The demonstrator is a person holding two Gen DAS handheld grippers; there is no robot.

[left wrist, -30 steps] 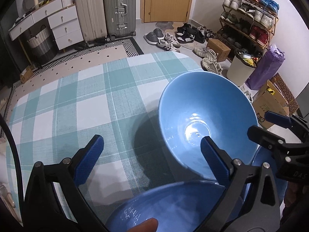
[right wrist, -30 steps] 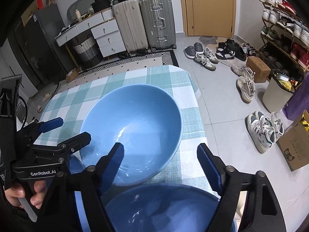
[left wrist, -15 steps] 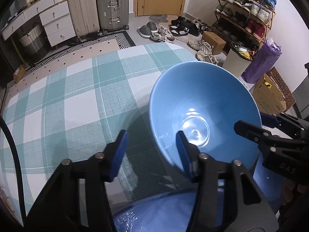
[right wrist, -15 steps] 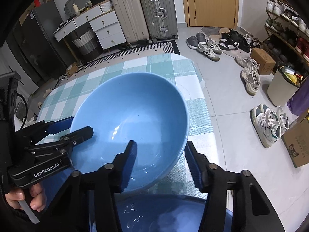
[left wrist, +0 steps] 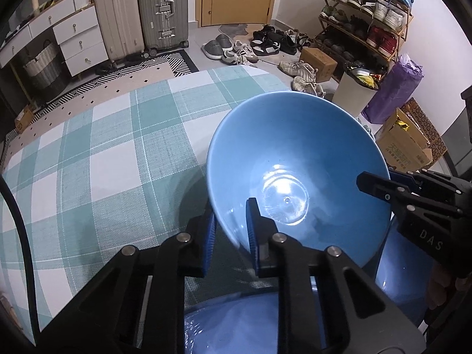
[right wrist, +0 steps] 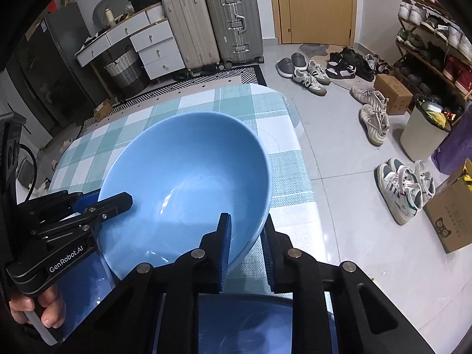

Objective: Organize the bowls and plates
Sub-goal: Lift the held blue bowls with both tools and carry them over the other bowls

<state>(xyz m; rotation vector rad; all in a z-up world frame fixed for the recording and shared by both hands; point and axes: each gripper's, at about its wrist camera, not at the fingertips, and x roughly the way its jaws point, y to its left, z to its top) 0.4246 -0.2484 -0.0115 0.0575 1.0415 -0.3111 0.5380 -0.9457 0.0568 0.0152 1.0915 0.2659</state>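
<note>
A large light blue bowl [left wrist: 295,153] is gripped on opposite sides of its rim by both grippers, above the checked tablecloth. My left gripper [left wrist: 231,230] is shut on its near left rim. My right gripper [right wrist: 246,242] is shut on its near right rim; the bowl also shows in the right wrist view [right wrist: 183,183]. Each gripper shows in the other's view: the right one [left wrist: 413,194] and the left one [right wrist: 73,215]. A darker blue dish [left wrist: 236,324] lies under my grippers, also seen in the right wrist view [right wrist: 250,324].
The table with a teal and white checked cloth [left wrist: 103,153] ends close on the right [right wrist: 289,159]. Beyond it the floor holds shoes [right wrist: 407,185], a cardboard box [right wrist: 451,215], a white bin [left wrist: 354,94], suitcases [left wrist: 162,8] and a drawer unit [left wrist: 79,38].
Both grippers went from wide open to shut on the light blue bowl's rim, one on each side. The bowl now sits tilted and closer to both cameras.
</note>
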